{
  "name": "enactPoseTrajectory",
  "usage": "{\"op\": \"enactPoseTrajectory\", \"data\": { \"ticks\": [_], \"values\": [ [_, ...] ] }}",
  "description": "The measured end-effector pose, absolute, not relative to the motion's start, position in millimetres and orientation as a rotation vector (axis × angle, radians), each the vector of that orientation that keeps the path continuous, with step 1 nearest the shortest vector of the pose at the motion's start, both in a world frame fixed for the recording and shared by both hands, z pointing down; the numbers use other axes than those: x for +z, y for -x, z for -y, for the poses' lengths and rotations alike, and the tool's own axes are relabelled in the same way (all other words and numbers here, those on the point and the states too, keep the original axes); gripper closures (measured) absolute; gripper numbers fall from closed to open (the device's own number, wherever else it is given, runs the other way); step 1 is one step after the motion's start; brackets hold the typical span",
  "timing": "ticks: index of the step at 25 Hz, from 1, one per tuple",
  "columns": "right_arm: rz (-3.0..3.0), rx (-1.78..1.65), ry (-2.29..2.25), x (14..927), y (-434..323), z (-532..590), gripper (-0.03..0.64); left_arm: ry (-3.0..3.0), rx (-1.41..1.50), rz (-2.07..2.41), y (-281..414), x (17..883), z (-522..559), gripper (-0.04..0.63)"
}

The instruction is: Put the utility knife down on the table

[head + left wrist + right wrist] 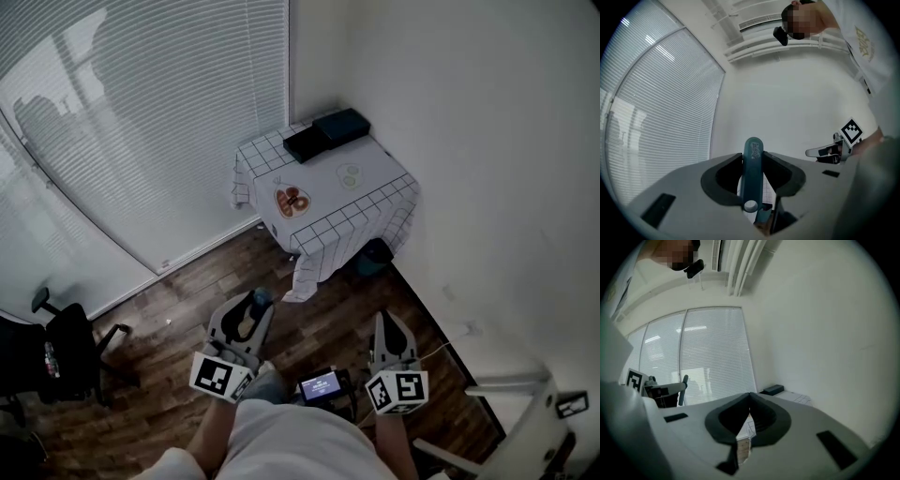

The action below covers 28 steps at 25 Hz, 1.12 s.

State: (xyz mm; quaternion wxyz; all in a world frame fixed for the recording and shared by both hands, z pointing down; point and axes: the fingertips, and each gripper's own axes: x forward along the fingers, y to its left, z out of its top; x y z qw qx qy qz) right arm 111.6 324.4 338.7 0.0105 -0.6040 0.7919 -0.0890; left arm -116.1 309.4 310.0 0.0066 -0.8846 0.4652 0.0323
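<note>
A teal utility knife (753,173) stands upright between the jaws of my left gripper (753,157), which is shut on it. In the head view the left gripper (253,305) hangs low over the wooden floor with the knife's tip (262,297) poking out. My right gripper (389,323) is beside it, shut, with its jaw tips touching and nothing held (749,397). The small table (375,173) with a checked cloth stands well ahead in the room's corner, far from both grippers.
On the table lie two dark boxes (325,134), a plate of food (292,201) and a pale dish (350,174). A dark bin (375,255) sits under its front corner. An office chair (56,347) is at the left, blinds along the window wall.
</note>
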Motion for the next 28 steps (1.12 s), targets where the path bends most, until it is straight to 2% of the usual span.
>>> {"op": "enactPoseTrajectory", "data": {
  "ticks": [9, 28],
  "values": [
    [-2.475, -0.284, 1.892, 338, -117, -296, 0.609, 2.787, 0.128, -1.452, 107, 317, -284, 0.451],
    [-2.486, -0.260, 1.968, 351, -105, -166, 0.609, 2.833, 0.120, -1.386, 106, 328, -144, 0.451]
  ]
}}
